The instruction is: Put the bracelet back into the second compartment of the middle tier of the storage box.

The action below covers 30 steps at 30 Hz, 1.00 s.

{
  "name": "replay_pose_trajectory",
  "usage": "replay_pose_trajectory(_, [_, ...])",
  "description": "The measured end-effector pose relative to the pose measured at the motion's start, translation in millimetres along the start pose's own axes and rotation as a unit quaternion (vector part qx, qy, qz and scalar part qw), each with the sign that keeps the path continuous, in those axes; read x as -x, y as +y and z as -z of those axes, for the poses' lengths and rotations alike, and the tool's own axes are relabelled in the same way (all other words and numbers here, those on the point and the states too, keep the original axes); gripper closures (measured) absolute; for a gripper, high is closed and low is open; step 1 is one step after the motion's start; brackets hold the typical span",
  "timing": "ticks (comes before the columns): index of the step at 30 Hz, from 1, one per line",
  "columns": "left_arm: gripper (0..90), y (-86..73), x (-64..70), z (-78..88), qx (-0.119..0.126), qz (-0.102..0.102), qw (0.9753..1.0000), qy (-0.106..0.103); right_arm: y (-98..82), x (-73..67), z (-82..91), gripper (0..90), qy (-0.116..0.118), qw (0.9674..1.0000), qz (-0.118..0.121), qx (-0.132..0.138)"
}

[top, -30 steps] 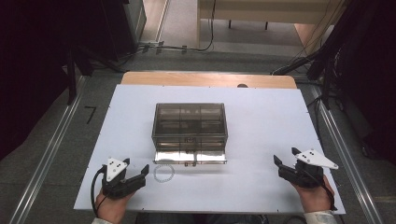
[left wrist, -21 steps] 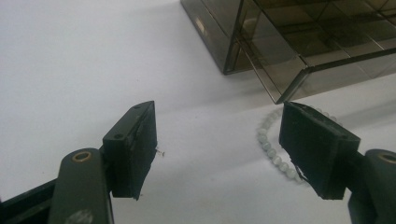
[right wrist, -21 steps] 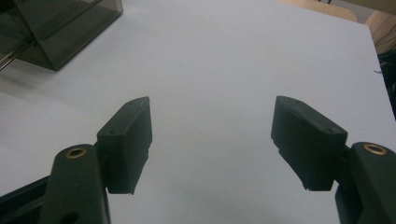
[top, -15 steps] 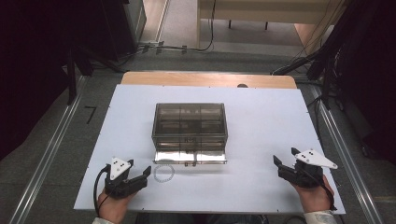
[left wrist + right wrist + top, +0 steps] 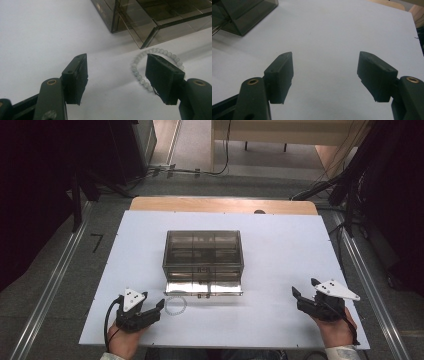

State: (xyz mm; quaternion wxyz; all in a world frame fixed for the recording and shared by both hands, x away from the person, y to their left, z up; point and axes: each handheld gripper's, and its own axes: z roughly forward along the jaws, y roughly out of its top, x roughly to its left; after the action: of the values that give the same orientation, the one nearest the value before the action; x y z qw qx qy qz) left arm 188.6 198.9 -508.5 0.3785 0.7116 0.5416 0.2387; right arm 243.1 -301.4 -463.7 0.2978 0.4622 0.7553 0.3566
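Left black two-jaw gripper (image 5: pixel 116 75): jaws apart, just been narrowing, nothing clamped; its right jaw overlaps the ring of pale round beads (image 5: pixel 140 78) lying flat on the white table sheet (image 5: pixel 37 37). The smoky clear plastic drawer box (image 5: pixel 203 255) stands just beyond. Right black gripper (image 5: pixel 325 75): jaws wide, empty.

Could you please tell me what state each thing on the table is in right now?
Drawer box: upright on the white table, bottom drawer pulled out.
Bead bracelet: flat on the table before the drawer, not gripped.
Left gripper: open, jaws have just been closing, one jaw over the bracelet's edge, nothing pressed.
Right gripper: open, holding nothing.
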Motion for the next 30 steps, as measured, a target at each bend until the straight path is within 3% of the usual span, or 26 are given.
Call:
replay_pose_trajectory(13, [38.3, 0.5, 7.6, -7.3, -0.014, -0.016, 0.9998, -0.005, 0.1, -0.8, -1.2, 27.7, 0.002, 1.0000, 0.002, -0.005])
replay_pose_trajectory(30, [56.6, 0.6, 14.8, -12.9, -0.025, -0.030, 0.9991, -0.015, 0.0, -0.5, -0.7, 28.2, 0.003, 1.0000, 0.001, -0.006])
